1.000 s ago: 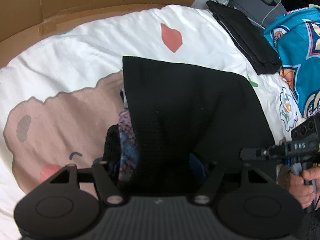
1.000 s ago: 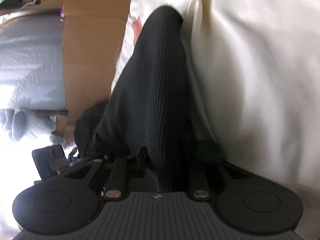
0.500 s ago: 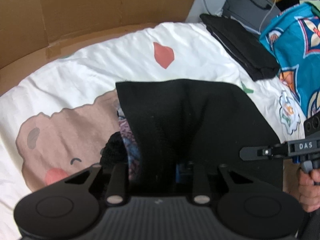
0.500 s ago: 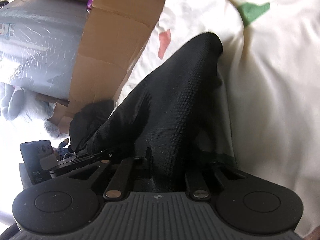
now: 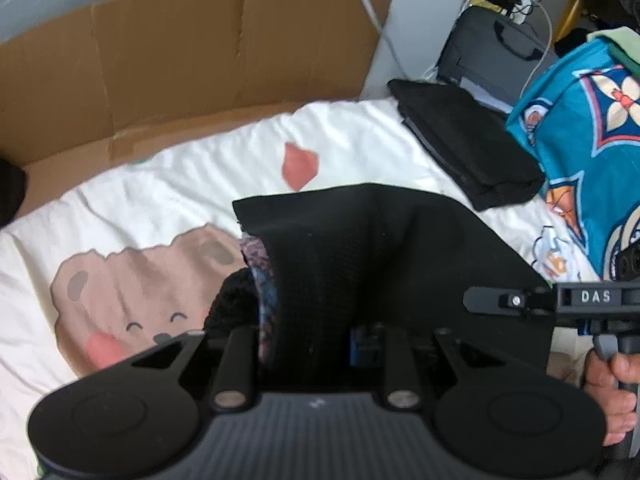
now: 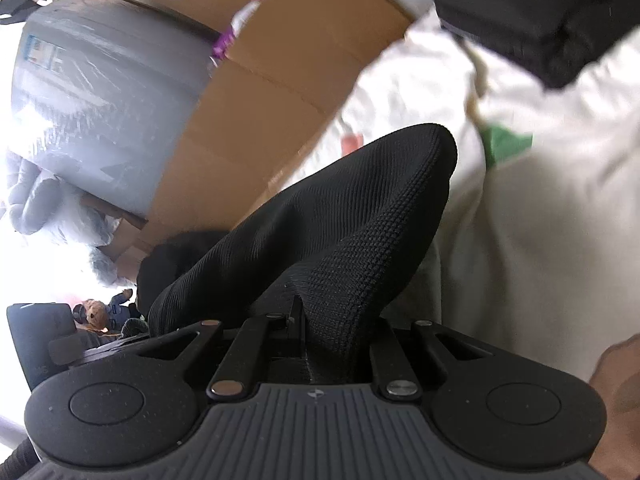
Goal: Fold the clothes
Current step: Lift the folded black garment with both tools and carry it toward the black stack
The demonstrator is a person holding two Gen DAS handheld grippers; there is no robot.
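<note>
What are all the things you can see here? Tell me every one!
black knit garment: one, black, held up over the bed by both grippers
patterned fabric: one piece, purple and blue, peeking from under the garment's left edge
bedsheet: one, white with a brown bear, under everything
folded black clothes: one stack, black, far right part of the bed
teal blanket: one, teal with a flower print, right edge
cardboard: one sheet, brown, behind the bed
dark case: one, grey-black, on the floor behind
left gripper: one, black, jaws shut on the garment
right gripper: one, black, jaws shut on the garment
hand: one, holding the right gripper's handle
</note>
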